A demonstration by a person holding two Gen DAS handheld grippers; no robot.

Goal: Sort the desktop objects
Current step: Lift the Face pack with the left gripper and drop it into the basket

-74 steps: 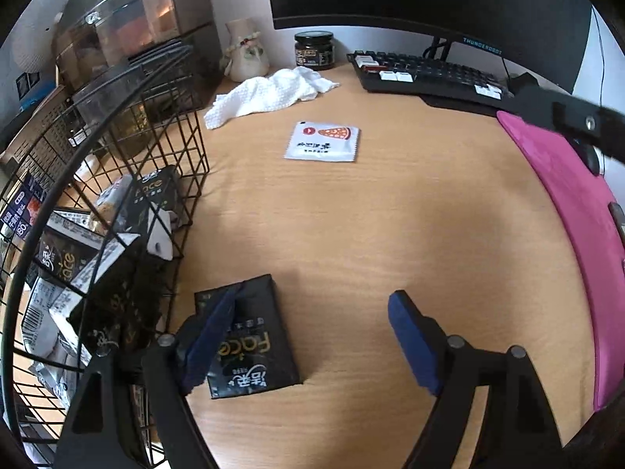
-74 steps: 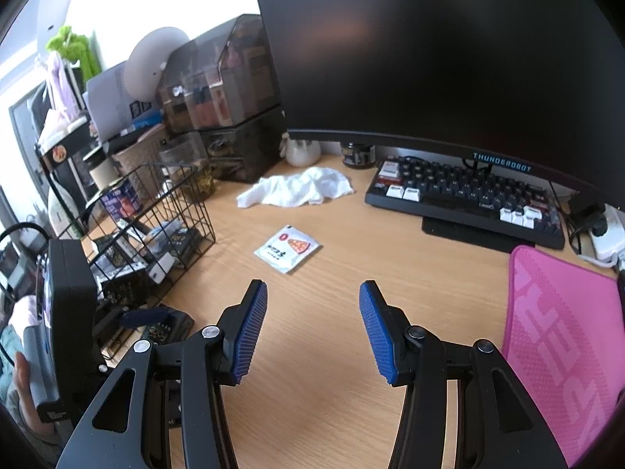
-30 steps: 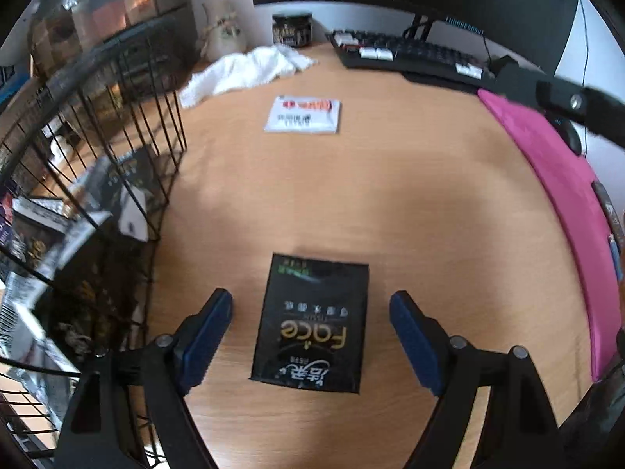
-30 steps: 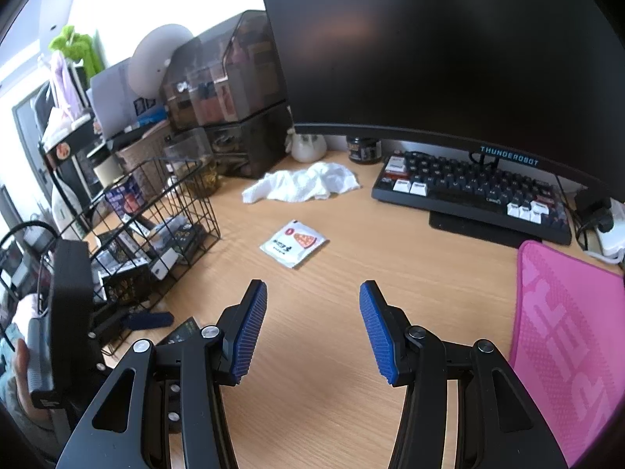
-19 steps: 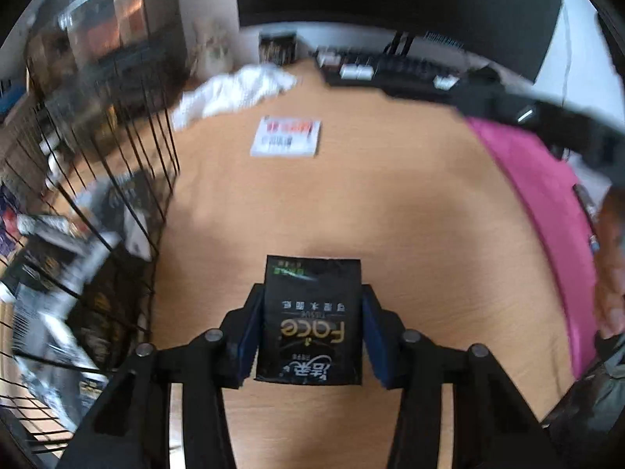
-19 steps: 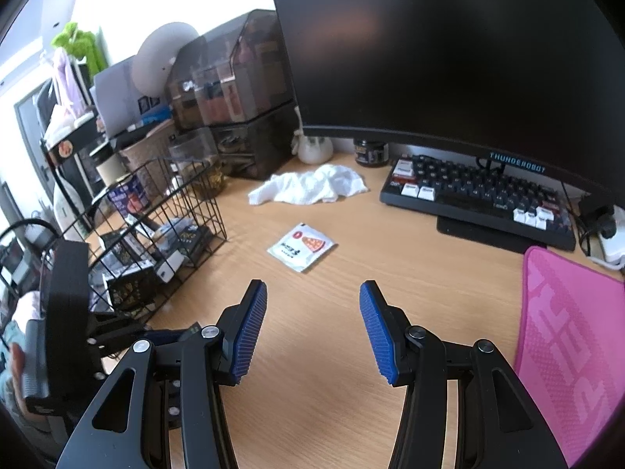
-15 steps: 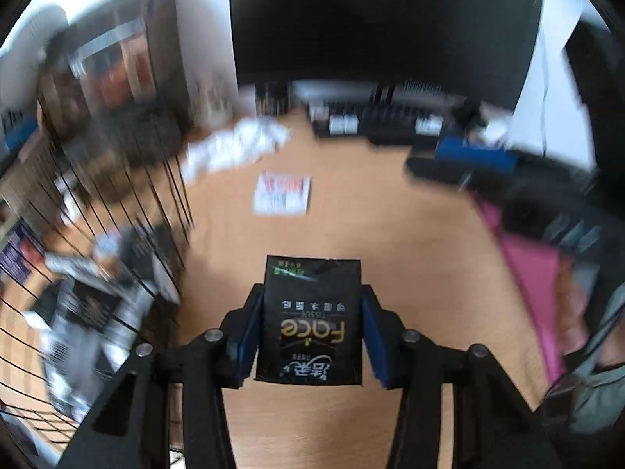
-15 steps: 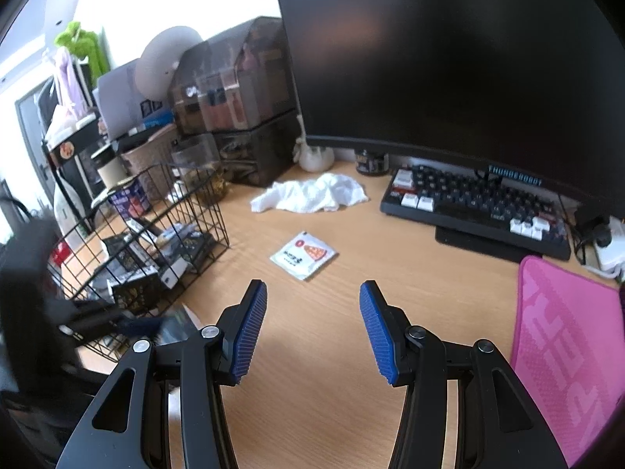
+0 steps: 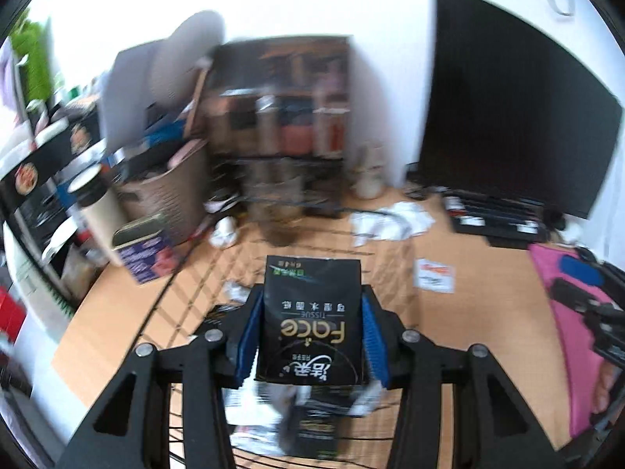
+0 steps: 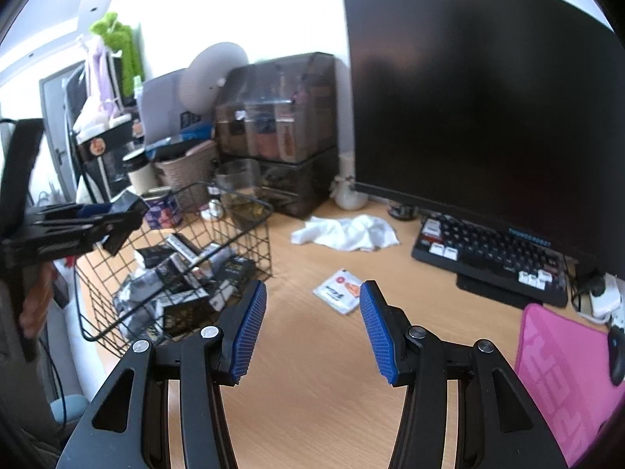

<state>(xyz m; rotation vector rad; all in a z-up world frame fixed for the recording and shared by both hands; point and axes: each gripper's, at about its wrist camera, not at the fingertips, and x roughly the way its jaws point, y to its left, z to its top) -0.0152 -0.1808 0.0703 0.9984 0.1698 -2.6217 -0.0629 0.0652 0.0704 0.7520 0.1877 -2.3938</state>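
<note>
Left gripper point(image 9: 310, 336) has its blue-padded fingers point(image 9: 250, 336) clamped on the long side edges of the flat black "Face" tissue packet point(image 9: 311, 320), pads flush to both sides, so the thin soft pack is carried by its stiffer edges and hangs flat without folding. The packet is off the light wooden table point(image 10: 312, 391) and sits over the black wire basket point(image 10: 250, 234), which is probably the drop spot, since similar dark packets already lie piled in it. Left view is motion-blurred, so the exact height over the rim is unclear. Packet looks glossy black, rectangular, gold "Face" lettering and white script upside down to the camera, small green mark at the far end. Right gripper point(image 10: 312, 328) is empty, fingers moderately apart, hovering over bare table; between its fingers lies the white sachet with a pizza print point(image 10: 339, 289), likely its next pick.
</note>
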